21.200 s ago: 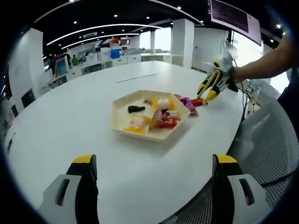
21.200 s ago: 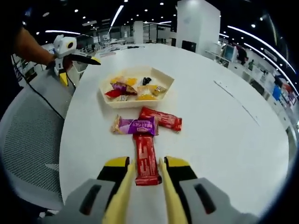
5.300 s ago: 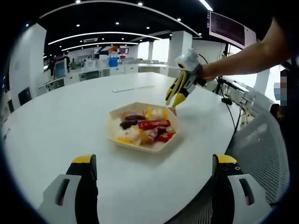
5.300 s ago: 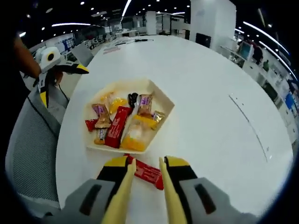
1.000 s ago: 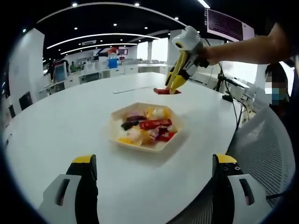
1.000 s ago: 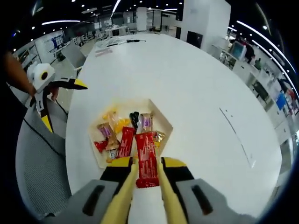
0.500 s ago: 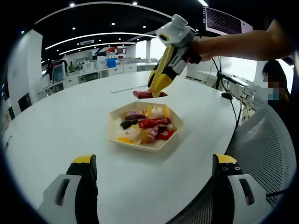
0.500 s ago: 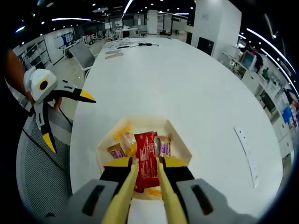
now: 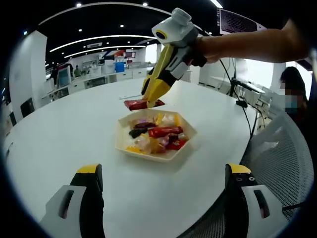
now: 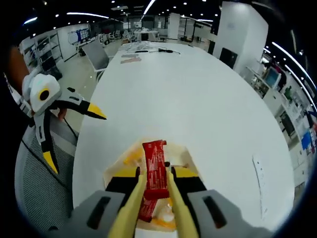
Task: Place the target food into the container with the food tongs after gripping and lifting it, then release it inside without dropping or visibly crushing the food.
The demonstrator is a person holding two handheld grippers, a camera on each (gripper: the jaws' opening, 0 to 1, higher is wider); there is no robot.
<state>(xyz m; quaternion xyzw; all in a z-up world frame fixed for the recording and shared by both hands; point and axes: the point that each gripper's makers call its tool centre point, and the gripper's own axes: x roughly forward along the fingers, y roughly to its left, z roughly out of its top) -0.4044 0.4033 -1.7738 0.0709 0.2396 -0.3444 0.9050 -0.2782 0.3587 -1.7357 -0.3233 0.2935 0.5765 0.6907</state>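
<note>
In the left gripper view, the left gripper (image 9: 161, 198) is hanging low over the near edge of the white surface (image 9: 59, 134), its jaws standing wide apart with nothing between them. A cream hexagonal tray (image 9: 154, 137) is sitting further out on the surface, carrying a heap of wrapped sweets (image 9: 148, 141) with a red bar (image 9: 164, 131) lying across the top. Above the far side of the tray, the right gripper (image 9: 150, 99) is reaching in from the right, held by a person's hand (image 9: 205, 47), and is pinching a red wrapped candy bar (image 9: 139, 104) that is hanging clear of the tray. A mesh chair (image 9: 280, 163) is standing at the right of the surface.

In the right gripper view, the right gripper (image 10: 154, 186) is closing its yellow jaws on the red wrapped candy bar (image 10: 153, 171), which is running lengthwise between them. The cream hexagonal tray (image 10: 190, 161) is lying directly below on the white surface (image 10: 198, 94), partly covered by the jaws. At the left, the left gripper (image 10: 74, 131) is showing its yellow-tipped jaws spread wide, empty, above a grey mesh chair (image 10: 37, 183).
</note>
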